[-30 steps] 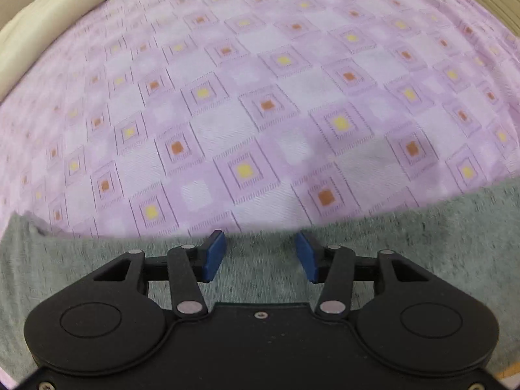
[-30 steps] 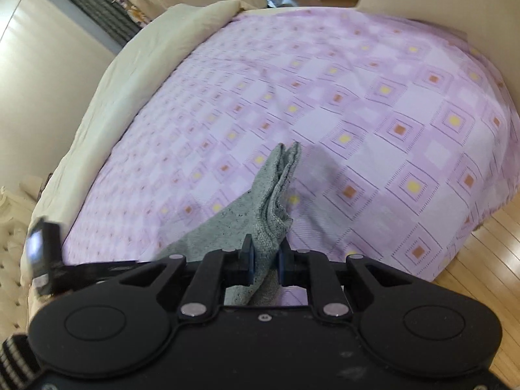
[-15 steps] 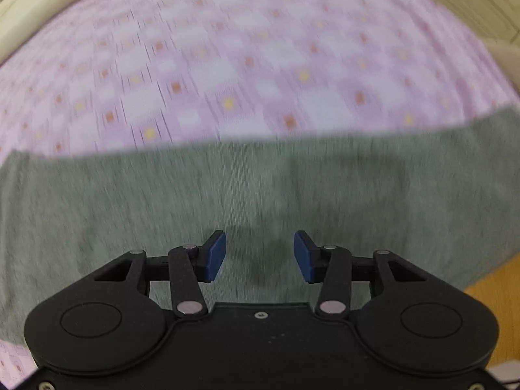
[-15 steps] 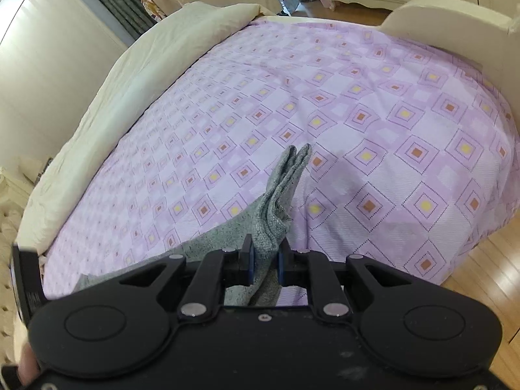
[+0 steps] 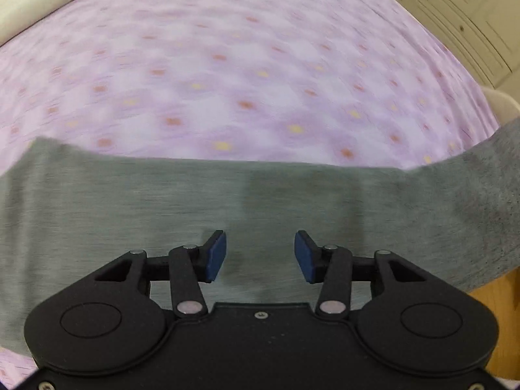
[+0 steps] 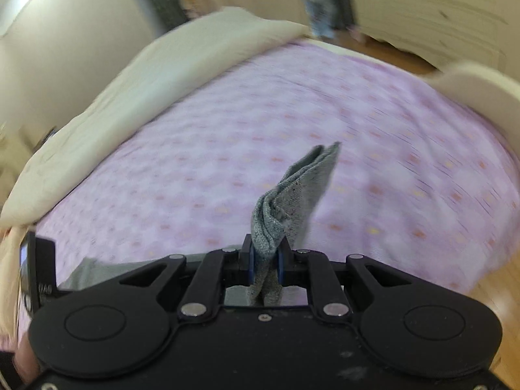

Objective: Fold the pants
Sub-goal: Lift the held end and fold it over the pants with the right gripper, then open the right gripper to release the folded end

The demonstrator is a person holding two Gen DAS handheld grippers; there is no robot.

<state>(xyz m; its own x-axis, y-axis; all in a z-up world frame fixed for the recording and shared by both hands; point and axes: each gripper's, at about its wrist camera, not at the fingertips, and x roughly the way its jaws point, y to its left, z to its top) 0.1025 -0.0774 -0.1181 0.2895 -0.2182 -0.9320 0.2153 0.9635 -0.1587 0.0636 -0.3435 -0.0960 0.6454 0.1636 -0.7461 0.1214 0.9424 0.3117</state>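
Note:
Grey pants (image 5: 162, 208) lie in a wide band across the near part of the bed in the left wrist view. My left gripper (image 5: 260, 256) hangs over them, open, its blue pads apart with nothing between them. In the right wrist view my right gripper (image 6: 266, 264) is shut on a bunched end of the pants (image 6: 299, 191), which sticks up and forward past the pads. More of the grey cloth (image 6: 97, 269) shows low on the left, under that gripper. Both views are blurred by motion.
The bed carries a lilac sheet with small orange and yellow squares (image 5: 243, 65). A cream duvet (image 6: 146, 87) lies along its far left side. Wooden floor (image 5: 500, 318) shows past the bed's right edge, with cream cabinet doors (image 6: 429, 9) beyond. A person's hand (image 6: 22, 357) is at the lower left.
The left gripper has shifted so the pants now fill far more of its view, the cloth edge higher in frame. The right gripper has risen and rolled with the pants end still pinched.

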